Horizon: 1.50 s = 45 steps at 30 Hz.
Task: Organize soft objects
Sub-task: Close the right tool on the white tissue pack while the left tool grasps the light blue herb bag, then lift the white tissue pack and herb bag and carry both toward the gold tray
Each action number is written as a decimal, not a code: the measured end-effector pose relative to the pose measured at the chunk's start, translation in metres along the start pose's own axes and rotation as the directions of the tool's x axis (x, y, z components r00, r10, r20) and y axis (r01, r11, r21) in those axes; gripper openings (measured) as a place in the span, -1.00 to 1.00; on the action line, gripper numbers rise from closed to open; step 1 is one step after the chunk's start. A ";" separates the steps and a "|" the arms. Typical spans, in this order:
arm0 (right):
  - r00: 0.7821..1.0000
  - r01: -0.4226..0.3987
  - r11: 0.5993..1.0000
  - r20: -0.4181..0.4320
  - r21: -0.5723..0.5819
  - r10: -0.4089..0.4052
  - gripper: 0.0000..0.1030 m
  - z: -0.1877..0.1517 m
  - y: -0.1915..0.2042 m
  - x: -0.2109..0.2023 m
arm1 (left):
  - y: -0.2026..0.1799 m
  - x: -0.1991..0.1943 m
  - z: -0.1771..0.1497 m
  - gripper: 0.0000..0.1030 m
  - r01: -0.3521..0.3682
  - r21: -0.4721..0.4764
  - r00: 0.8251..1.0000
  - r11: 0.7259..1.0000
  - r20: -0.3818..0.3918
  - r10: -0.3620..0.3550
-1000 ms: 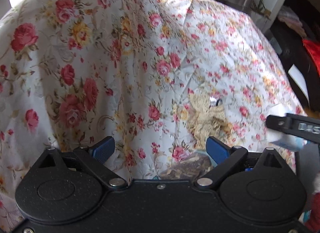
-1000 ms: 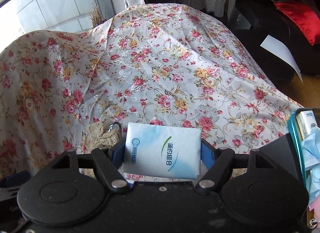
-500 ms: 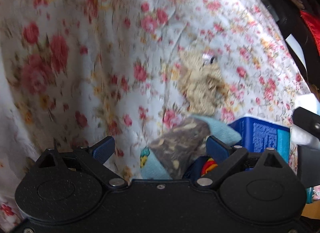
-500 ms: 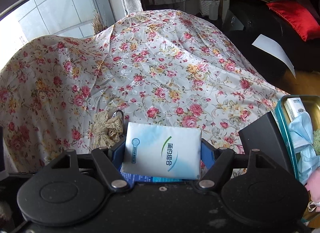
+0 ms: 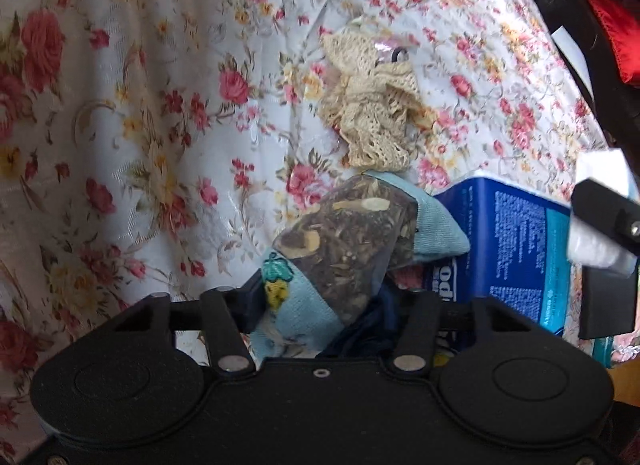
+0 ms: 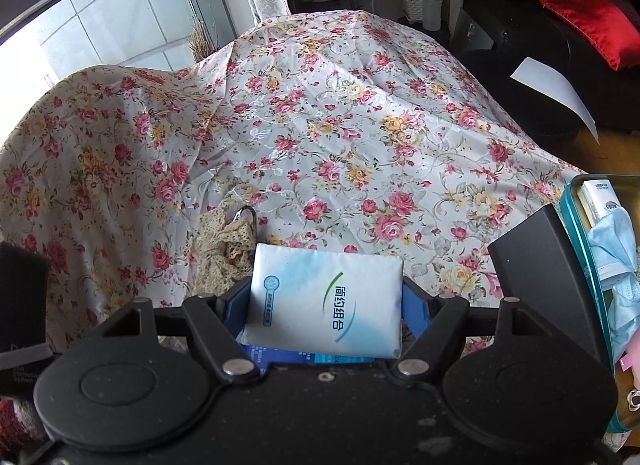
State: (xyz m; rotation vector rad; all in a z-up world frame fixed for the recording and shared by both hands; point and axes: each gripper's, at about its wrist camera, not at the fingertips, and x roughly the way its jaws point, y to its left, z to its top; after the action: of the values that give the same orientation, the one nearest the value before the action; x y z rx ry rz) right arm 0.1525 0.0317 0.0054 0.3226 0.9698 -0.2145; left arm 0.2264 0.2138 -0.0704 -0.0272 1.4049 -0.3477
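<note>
Gripping a white-and-blue soft tissue packet point(image 6: 326, 303) between its closed jaws, the right tool point(image 6: 326, 305) hovers over the floral-clothed table point(image 6: 320, 125). The left tool point(image 5: 324, 305) stands closed on a light-blue sock and clear herb sachet bundle point(image 5: 344, 249). A beige lace piece point(image 5: 374, 105) lies just beyond.

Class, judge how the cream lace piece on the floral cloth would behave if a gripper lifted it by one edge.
The lace piece would probably flop and unfold, since it lies crumpled in loose folds. Its open mesh suggests it is light. The small dark hook at its top might snag.
</note>
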 end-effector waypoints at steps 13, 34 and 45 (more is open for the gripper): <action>0.996 -0.080 0.996 -0.031 -0.040 0.078 0.44 -0.026 0.020 -0.015 | 0.011 -0.024 0.007 -0.10 -0.008 -0.058 0.989 0.998 0.149 0.016; 0.983 -0.184 0.978 -0.049 -0.099 0.180 0.44 -0.090 0.030 -0.059 | 0.018 -0.034 0.005 -0.10 -0.108 -0.186 0.966 0.977 0.213 0.148; 0.969 -0.231 0.972 -0.104 -0.052 0.224 0.44 -0.125 0.002 -0.057 | 0.017 -0.035 -0.019 -0.10 -0.219 -0.187 0.950 0.958 0.182 0.252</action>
State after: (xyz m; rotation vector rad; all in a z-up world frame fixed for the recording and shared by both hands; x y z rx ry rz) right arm 0.0256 0.0813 -0.0122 0.3858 1.0250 0.0422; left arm 0.2077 0.2429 -0.0437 -0.0286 1.2141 -0.0266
